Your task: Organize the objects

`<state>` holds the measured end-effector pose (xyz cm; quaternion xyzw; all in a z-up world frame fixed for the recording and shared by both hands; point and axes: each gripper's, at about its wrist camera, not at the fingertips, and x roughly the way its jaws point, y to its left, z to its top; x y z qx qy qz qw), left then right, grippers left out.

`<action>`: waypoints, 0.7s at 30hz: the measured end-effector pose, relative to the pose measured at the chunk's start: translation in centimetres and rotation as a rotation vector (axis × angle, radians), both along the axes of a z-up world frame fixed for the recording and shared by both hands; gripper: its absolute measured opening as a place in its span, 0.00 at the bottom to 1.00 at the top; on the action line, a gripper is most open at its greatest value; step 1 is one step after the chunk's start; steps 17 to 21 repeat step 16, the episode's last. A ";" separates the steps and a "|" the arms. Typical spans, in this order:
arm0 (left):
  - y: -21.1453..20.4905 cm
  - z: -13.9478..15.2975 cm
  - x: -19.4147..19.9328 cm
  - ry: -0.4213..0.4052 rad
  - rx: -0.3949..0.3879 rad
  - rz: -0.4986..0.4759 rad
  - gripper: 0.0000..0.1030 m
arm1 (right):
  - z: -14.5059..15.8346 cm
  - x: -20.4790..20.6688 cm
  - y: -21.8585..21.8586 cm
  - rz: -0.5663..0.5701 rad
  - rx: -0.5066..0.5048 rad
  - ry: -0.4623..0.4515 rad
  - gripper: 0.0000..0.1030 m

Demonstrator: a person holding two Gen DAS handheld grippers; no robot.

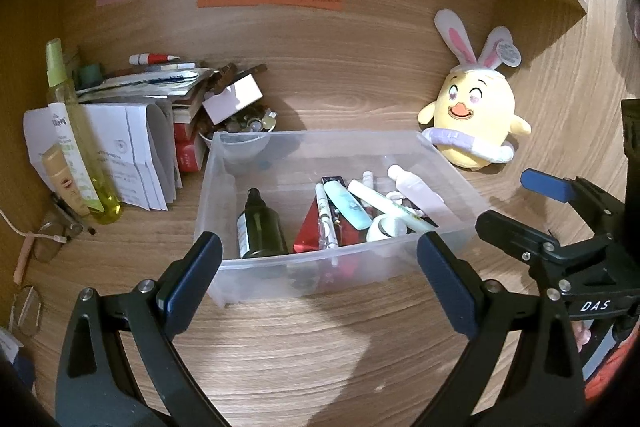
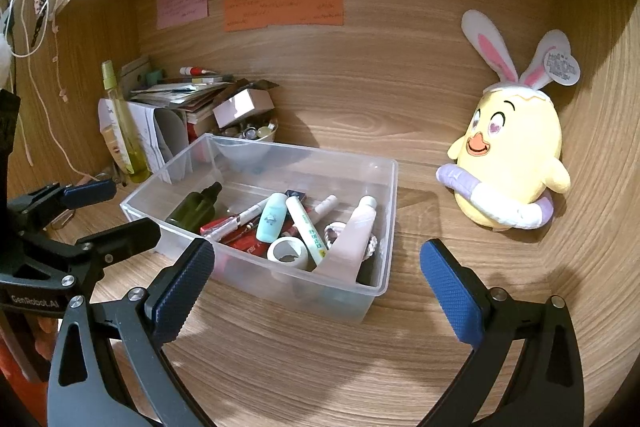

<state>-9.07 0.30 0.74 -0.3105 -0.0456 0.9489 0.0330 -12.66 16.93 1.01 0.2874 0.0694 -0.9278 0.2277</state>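
Observation:
A clear plastic bin sits on the wooden desk. It holds a dark green bottle, a light blue tube, a white tape roll, a pale pink tube and several other small items. My left gripper is open just in front of the bin, holding nothing. My right gripper is open at the bin's right front corner, also holding nothing.
A yellow plush chick with bunny ears leans on the back wall to the right. At the left are a tall yellow spray bottle, stacked papers, a bowl of small bits and glasses. A shelf hangs overhead.

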 end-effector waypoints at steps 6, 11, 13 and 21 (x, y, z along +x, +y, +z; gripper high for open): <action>0.0 -0.1 -0.1 0.000 -0.004 0.008 0.97 | -0.1 0.0 0.0 -0.001 -0.001 -0.003 1.00; 0.0 -0.1 -0.1 0.005 -0.005 0.002 0.97 | -0.3 0.1 -0.3 0.000 -0.002 -0.008 1.00; 0.0 -0.1 0.1 0.012 -0.008 0.005 0.97 | -0.3 0.2 -0.4 0.001 -0.002 -0.009 1.00; -0.1 0.0 0.1 0.010 0.004 0.001 0.97 | -0.3 0.2 -0.4 0.000 -0.004 -0.011 1.00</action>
